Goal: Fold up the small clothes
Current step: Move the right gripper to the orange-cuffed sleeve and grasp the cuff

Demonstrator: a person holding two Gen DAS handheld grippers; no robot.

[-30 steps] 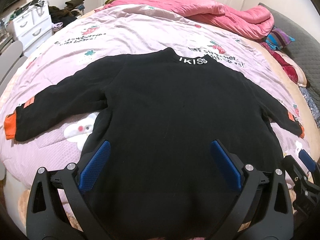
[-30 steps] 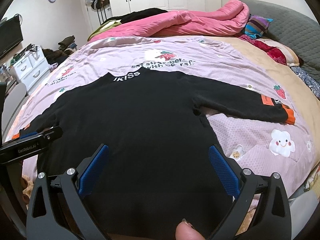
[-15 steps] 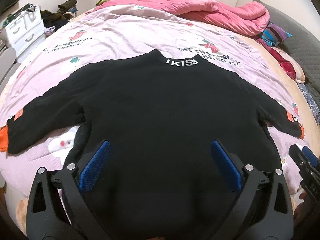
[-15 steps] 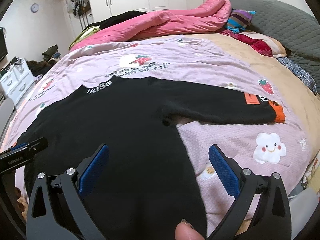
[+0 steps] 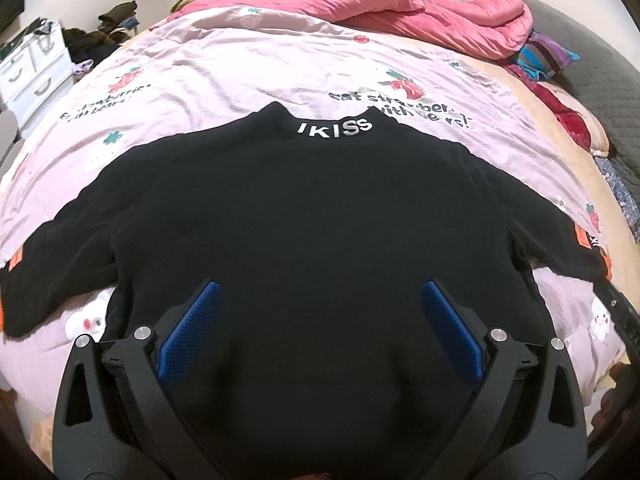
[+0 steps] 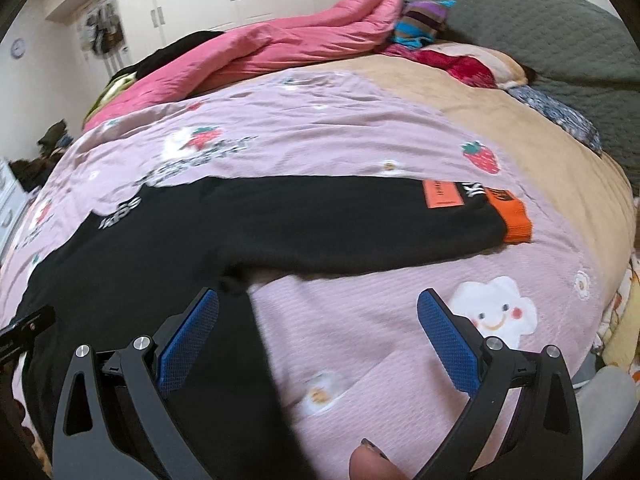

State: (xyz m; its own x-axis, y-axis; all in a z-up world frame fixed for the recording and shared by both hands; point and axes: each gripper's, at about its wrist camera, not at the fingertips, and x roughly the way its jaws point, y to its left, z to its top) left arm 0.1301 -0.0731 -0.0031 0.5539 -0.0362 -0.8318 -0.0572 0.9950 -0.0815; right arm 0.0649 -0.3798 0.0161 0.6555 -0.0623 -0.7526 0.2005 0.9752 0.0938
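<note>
A black long-sleeved knit sweater (image 5: 304, 216) with white "IKISS" lettering at the collar lies flat and face down on a pale pink bedspread printed with strawberries and clouds (image 5: 224, 64), body spread, both sleeves extended outward. The left gripper (image 5: 320, 328) sits over the lower body of the sweater near its hem; its blue-padded fingers (image 5: 188, 332) are spread wide with nothing between them. Whether they touch the fabric cannot be determined. The right gripper (image 6: 318, 338) is positioned at the sweater's right side, just below the armpit; its fingers are likewise parted wide and hold nothing, the left pad (image 6: 188, 344) over black fabric, the right pad over bare bedspread beside a white cloud print (image 6: 496, 312). The right sleeve (image 6: 360, 224) runs out across the bedspread and ends in an orange ribbed cuff (image 6: 514, 218), with an orange rectangular patch (image 6: 442, 194) just inboard of it. A rumpled pink quilt (image 5: 400, 12) lies at the far end of the bed. A fingertip (image 6: 370, 466) shows at the bottom edge of the right wrist view.
</note>
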